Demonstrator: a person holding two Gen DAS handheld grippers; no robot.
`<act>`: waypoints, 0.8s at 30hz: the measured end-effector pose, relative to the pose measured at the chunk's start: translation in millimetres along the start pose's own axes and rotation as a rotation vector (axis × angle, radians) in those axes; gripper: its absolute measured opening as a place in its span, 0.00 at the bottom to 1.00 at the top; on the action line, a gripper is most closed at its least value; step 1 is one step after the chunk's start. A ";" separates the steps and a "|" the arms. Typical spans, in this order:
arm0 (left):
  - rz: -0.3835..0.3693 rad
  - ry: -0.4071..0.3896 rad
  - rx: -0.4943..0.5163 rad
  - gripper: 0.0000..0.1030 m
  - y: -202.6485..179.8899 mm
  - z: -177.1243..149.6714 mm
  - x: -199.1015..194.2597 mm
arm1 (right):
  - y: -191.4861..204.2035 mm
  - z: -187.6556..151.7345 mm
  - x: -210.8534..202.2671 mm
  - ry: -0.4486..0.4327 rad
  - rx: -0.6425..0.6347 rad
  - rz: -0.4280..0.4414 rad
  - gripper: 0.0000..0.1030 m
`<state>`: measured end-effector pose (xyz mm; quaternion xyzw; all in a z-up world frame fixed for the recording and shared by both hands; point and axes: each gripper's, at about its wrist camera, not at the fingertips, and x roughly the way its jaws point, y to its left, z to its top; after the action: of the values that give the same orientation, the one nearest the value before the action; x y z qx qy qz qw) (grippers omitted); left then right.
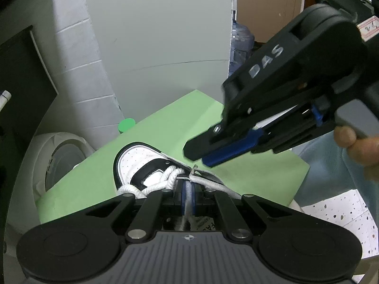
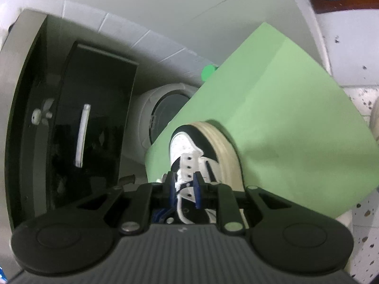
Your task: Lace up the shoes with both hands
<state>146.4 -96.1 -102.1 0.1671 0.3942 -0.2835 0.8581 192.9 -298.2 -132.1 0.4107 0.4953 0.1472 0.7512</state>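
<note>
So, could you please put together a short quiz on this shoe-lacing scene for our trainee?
1. True or false: the left gripper is shut on the white lace.
2. What colour is the board under the shoe? A green, B red, C grey.
3. Fill in the gap: the shoe's toe is white with ___ trim.

Key: 1 true; 2 A; 3 black.
</note>
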 end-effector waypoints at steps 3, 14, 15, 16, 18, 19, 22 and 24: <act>0.000 0.005 -0.015 0.04 0.7 8.9 4.2 | 4.3 -0.7 8.2 0.006 -0.029 -0.043 0.18; 0.012 0.024 -0.020 0.14 -2.9 13.8 -1.7 | -8.5 2.4 7.5 -0.011 0.067 -0.023 0.02; 0.013 0.025 -0.023 0.14 -2.6 13.4 -3.8 | -11.9 3.2 6.0 -0.015 0.092 -0.016 0.00; 0.012 0.026 -0.028 0.14 -2.1 13.7 -5.4 | -13.7 4.1 3.4 -0.025 0.105 -0.010 0.00; 0.009 0.024 -0.045 0.14 -0.4 10.8 -8.3 | -13.7 6.3 -1.5 -0.039 0.097 0.003 0.00; 0.008 0.021 -0.049 0.15 -0.1 10.8 -8.9 | -13.1 6.9 -2.4 -0.038 0.092 0.011 0.00; 0.016 0.022 -0.038 0.15 -4.6 9.7 -11.8 | -8.2 5.9 -0.5 -0.023 0.052 0.007 0.07; 0.025 0.021 -0.026 0.15 -3.7 7.6 -9.7 | -2.5 4.2 2.7 -0.003 0.006 -0.011 0.09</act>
<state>143.4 -99.4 -90.1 0.1639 0.4047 -0.2659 0.8595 197.4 -300.0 -135.0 0.4104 0.4968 0.1407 0.7516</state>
